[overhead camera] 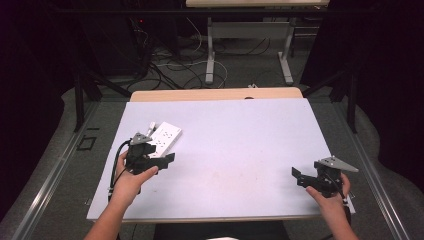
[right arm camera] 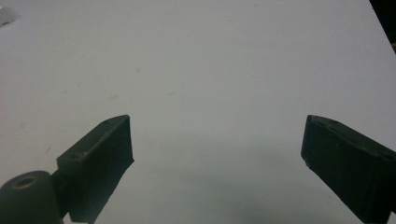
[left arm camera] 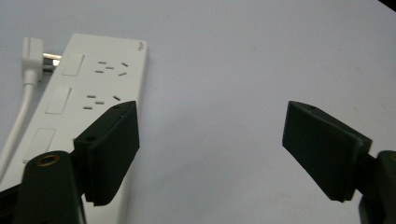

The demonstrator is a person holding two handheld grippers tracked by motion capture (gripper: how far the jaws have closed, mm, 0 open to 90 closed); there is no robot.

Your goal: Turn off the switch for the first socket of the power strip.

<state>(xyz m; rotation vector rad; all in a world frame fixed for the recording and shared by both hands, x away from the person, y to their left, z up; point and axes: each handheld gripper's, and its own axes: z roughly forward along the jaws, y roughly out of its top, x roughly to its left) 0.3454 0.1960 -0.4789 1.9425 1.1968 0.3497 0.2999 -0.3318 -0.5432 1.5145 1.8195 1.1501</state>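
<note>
Lying flat: boxy white power strip (left arm camera: 93, 116)

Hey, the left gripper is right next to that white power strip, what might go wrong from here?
1. The left gripper is open, with one jaw over the power strip edge and the other over bare table; closing now would likely miss or shove it sideways.
2. The plug sits only partly in the strip's end, prongs showing; a nudge might pull it loose.
3. The white cable runs beside the strip and could snag.
</note>
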